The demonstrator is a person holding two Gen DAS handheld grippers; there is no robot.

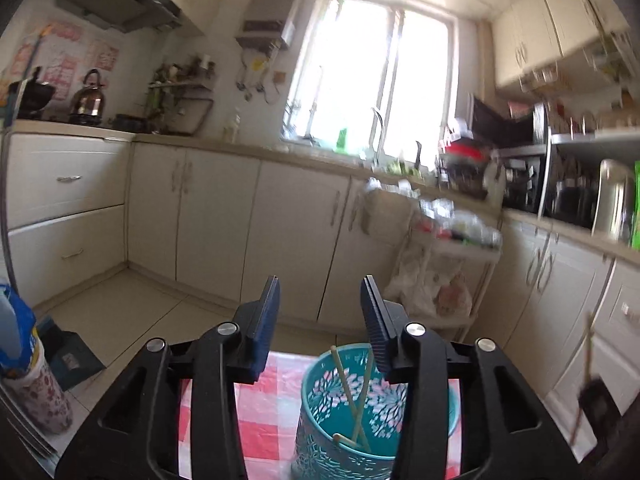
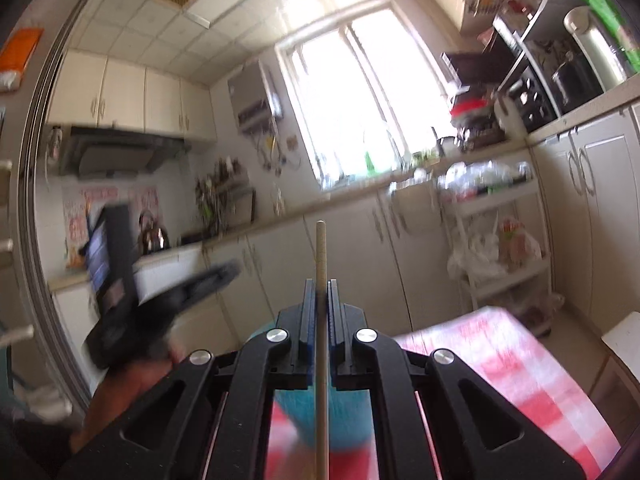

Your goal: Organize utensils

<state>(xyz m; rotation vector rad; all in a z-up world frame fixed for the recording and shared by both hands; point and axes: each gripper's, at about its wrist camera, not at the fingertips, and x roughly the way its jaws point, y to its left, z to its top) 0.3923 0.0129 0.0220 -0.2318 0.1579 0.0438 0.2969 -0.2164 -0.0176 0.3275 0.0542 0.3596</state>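
A teal perforated utensil holder stands on a red-and-white checked tablecloth. Two pale chopsticks lean inside it. My left gripper is open and empty, raised just above and behind the holder. My right gripper is shut on a pale chopstick that points up past the fingertips and runs down between the jaws. The teal holder shows blurred under it. The right gripper with its chopstick appears blurred at the right edge of the left wrist view. The left gripper appears blurred in the right wrist view.
Cream kitchen cabinets line the walls beyond the table. A white trolley with bags stands at the right. A floral cup with a blue bag stands at the left. The checked cloth extends to the right.
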